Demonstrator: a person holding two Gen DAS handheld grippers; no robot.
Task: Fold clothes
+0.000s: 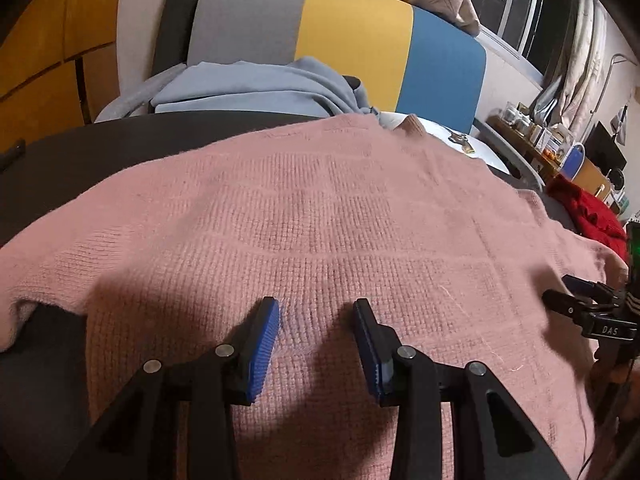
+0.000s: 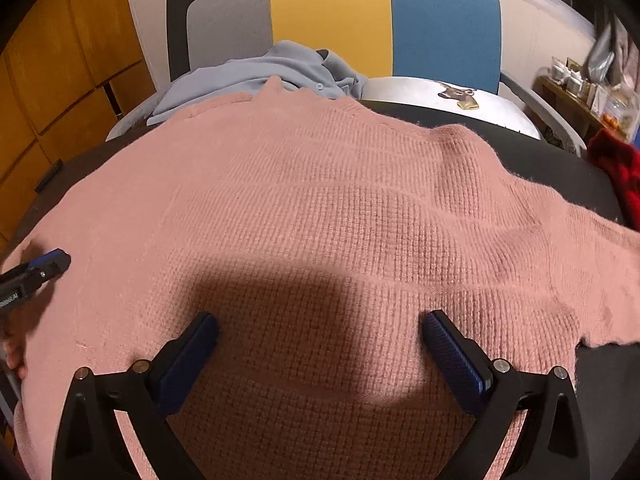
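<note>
A pink knitted sweater (image 1: 320, 216) lies spread flat on a dark table (image 1: 80, 152); it also fills the right wrist view (image 2: 320, 208), its sleeve running off to the right (image 2: 592, 232). My left gripper (image 1: 316, 312) hovers just above the sweater's near part, jaws open and empty. My right gripper (image 2: 320, 328) is wide open and empty over the sweater's near middle. The right gripper also shows at the right edge of the left wrist view (image 1: 580, 296). The left gripper shows at the left edge of the right wrist view (image 2: 48, 264).
A light blue garment (image 1: 256, 88) lies on a chair with a grey, yellow and blue back (image 1: 352, 40) behind the table. A red garment (image 1: 584, 208) lies at the right. A cluttered shelf (image 1: 540, 136) stands far right. Wooden cabinets (image 2: 60, 80) stand left.
</note>
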